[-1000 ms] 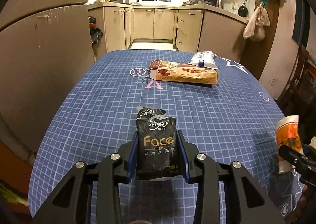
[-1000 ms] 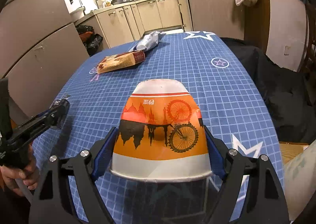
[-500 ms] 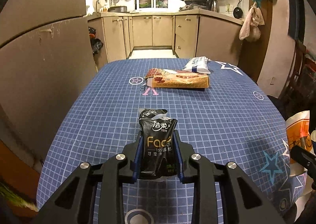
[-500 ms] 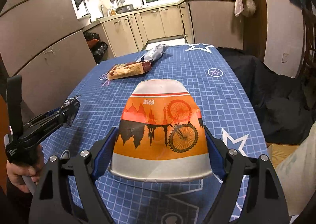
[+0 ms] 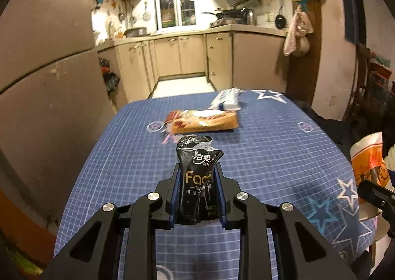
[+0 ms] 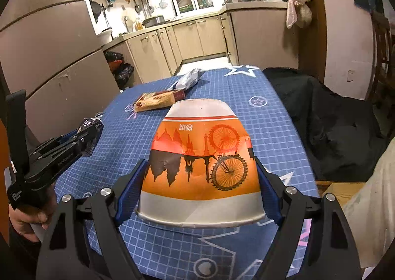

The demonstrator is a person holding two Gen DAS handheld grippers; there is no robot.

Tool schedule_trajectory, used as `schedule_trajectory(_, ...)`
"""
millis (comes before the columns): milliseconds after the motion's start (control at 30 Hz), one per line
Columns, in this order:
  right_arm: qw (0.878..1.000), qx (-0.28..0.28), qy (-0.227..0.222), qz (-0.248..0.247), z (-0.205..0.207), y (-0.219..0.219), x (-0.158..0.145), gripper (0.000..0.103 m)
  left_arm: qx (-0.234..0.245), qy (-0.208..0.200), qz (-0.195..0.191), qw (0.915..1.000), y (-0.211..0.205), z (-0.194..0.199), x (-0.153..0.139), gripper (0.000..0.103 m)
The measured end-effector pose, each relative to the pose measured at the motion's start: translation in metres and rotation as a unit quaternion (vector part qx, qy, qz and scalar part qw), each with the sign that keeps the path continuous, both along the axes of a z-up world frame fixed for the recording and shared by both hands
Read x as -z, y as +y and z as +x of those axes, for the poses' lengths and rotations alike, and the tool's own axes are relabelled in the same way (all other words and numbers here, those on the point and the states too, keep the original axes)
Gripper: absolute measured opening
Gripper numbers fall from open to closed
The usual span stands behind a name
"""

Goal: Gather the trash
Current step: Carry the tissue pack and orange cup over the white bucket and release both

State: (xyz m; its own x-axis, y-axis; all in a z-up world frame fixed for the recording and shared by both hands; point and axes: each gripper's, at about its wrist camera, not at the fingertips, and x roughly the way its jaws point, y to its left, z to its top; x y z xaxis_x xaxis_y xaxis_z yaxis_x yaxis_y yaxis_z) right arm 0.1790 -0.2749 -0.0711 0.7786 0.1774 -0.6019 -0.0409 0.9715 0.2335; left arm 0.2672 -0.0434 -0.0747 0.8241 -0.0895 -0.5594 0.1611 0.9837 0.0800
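The left hand-held gripper (image 5: 197,196) is clamped on a black tissue packet (image 5: 197,178), and its jaws are closing further, pinching the soft pack at its middle. The packet is held clear above the blue grid tabletop (image 5: 271,156). Its long axis runs forward along the fingers, with the torn, crumpled end pointing away from the camera toward the kitchen.

The right hand-held gripper (image 6: 200,181) is clamped on an orange-and-white paper bowl (image 6: 200,156). The bowl is inverted: the wide rim faces the camera and the flat base points forward. The blue pads press its two sides, and the jaws stand wide across it.

Both hands are loaded, so neither is free for another pickup. The remaining trash lies ahead of both grippers, toward the far end of the tabletop: a flat orange snack box (image 5: 205,122), long axis crosswise, and a white wrapper (image 5: 226,102) just beyond it. No bin is visible in either view.
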Motion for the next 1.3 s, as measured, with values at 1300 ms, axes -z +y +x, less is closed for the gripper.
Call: schedule_trajectory(1300,0.939,0.33,-0.044,-0.082,-0.205,-0.279,-0.061,0.079,0.418,-0.085,0.043,0.9035,-0.42,-0.143,-0.041,0.026)
